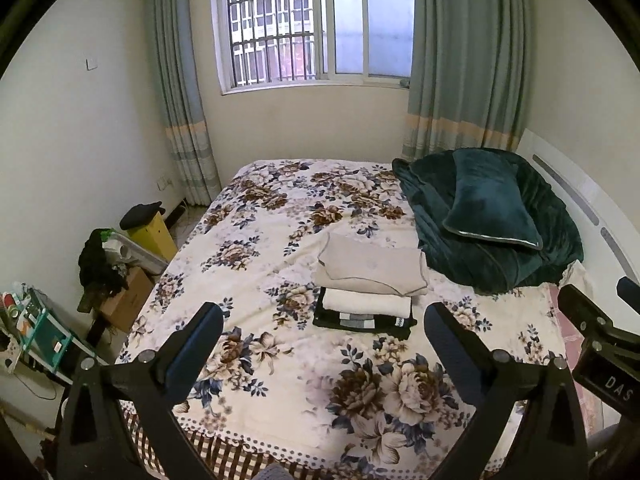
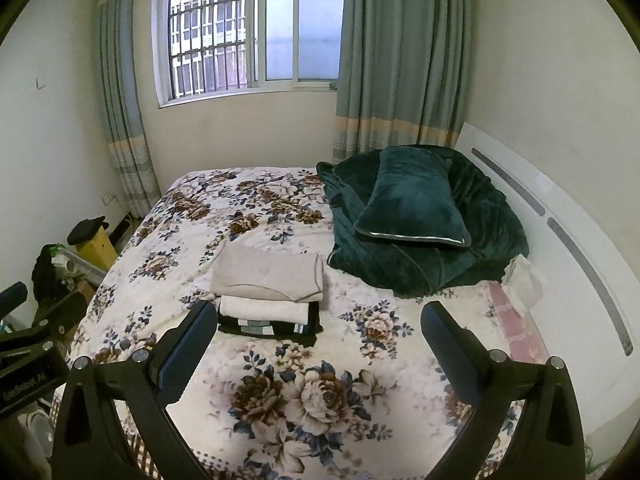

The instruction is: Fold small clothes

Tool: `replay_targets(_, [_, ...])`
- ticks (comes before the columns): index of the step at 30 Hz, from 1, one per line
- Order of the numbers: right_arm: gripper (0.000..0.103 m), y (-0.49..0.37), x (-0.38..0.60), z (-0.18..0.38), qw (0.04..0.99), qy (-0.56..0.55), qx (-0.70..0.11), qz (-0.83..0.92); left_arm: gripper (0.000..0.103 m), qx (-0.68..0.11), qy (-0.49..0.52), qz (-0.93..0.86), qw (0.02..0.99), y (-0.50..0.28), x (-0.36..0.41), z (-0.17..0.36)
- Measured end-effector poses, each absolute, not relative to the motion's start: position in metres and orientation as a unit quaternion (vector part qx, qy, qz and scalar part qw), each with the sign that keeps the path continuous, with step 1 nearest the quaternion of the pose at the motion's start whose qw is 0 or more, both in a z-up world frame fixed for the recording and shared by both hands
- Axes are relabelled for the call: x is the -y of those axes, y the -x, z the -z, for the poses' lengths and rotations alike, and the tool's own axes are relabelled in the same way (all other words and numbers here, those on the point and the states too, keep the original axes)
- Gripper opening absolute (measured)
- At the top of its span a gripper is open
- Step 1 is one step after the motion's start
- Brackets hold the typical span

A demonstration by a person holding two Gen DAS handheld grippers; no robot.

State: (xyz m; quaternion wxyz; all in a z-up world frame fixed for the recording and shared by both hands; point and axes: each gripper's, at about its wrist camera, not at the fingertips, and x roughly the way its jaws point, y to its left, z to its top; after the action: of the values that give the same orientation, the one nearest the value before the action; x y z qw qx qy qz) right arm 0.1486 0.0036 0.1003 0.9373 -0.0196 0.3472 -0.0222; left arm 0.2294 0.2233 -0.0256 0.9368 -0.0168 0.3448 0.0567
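A stack of folded clothes sits mid-bed on the floral bedspread (image 1: 280,360): a beige garment (image 1: 372,266) on top, a white one (image 1: 366,305) under it, a black one with grey stripes (image 1: 360,323) at the bottom. The stack also shows in the right wrist view (image 2: 268,272). My left gripper (image 1: 324,320) is open and empty, held above the bed's near end, short of the stack. My right gripper (image 2: 318,318) is open and empty, its left finger (image 2: 188,344) just in front of the stack's left edge. The right gripper's body shows at the left view's right edge (image 1: 600,344).
A dark green blanket (image 1: 480,252) with a green pillow (image 1: 492,208) lies at the bed's right, by a white headboard (image 2: 560,216). Boxes, a yellow bin (image 1: 154,232) and clutter stand on the floor left of the bed. A window and curtains are behind.
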Motion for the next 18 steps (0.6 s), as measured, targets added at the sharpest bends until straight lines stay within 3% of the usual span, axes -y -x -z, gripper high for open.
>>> replay_targets(18, [0.103, -0.1457, -0.0070, -0.0988, 0.939, 0.022, -0.343, 0.015, 0.103, -0.341, 0.018, -0.062, 0.938, -0.2252, -0.2249, 0.0218])
